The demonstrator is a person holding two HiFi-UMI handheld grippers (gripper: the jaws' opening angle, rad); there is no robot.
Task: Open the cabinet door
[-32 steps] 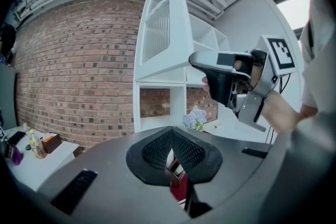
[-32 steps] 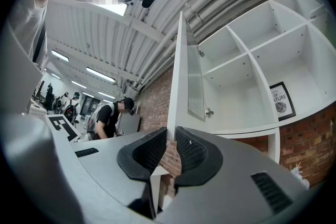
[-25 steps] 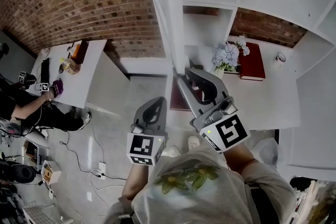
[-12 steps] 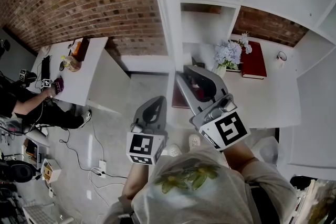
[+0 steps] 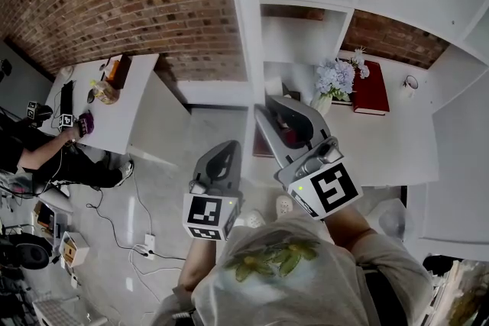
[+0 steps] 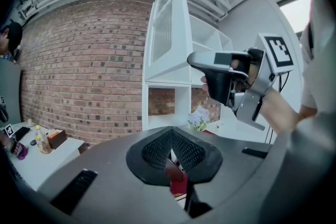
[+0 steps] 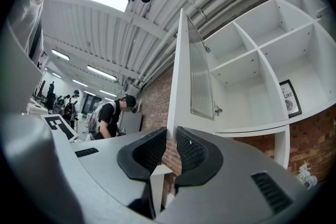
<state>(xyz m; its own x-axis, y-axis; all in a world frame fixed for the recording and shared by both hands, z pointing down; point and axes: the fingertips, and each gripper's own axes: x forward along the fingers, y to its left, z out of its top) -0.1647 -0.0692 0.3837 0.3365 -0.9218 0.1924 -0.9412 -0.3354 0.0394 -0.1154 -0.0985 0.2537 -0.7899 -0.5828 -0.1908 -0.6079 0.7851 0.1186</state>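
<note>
Beside the open cabinet door (image 7: 202, 81), the left tool (image 6: 170, 139) is held closed and empty; the right tool (image 7: 171, 139) is held slightly parted, gripping nothing.

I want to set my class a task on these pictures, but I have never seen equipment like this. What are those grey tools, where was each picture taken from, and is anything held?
No robot here: a person holds a two-jaw tool in each hand, the left gripper and the right gripper. One picture comes from a camera on the person's head, looking down; the other two from cameras riding on each tool, looking along its jaws. Ahead stands a white shelf unit whose cabinet door is swung open. On its ledge stand flowers beside a red book. The left jaws are together, the right ones slightly apart; neither holds anything.
</note>
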